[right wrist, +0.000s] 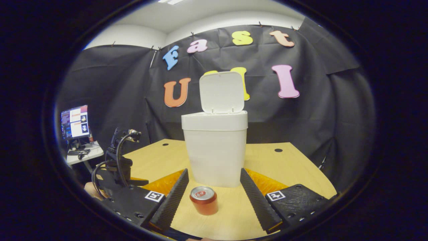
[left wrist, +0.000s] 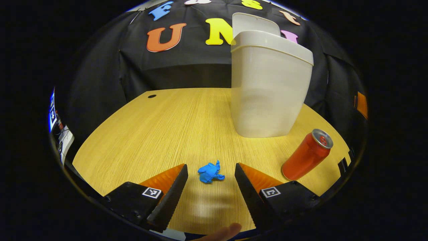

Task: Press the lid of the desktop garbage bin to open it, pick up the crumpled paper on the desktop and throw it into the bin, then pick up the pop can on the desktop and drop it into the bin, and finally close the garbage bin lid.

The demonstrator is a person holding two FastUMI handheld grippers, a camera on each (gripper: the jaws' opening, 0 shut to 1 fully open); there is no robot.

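The white garbage bin stands on the wooden desk with its lid swung up. In the right gripper view the bin sits straight ahead, lid upright. A small blue crumpled paper lies on the desk just ahead of my left gripper, whose fingers stand open on either side of it without touching. A red pop can stands to the right of the paper, near the bin. My right gripper is open above the desk, with the can upright between its fingers, untouched.
The wooden desk has a cable hole at its far left. In the right gripper view the other gripper with its cable shows at the left. A monitor stands on a side table beyond the desk.
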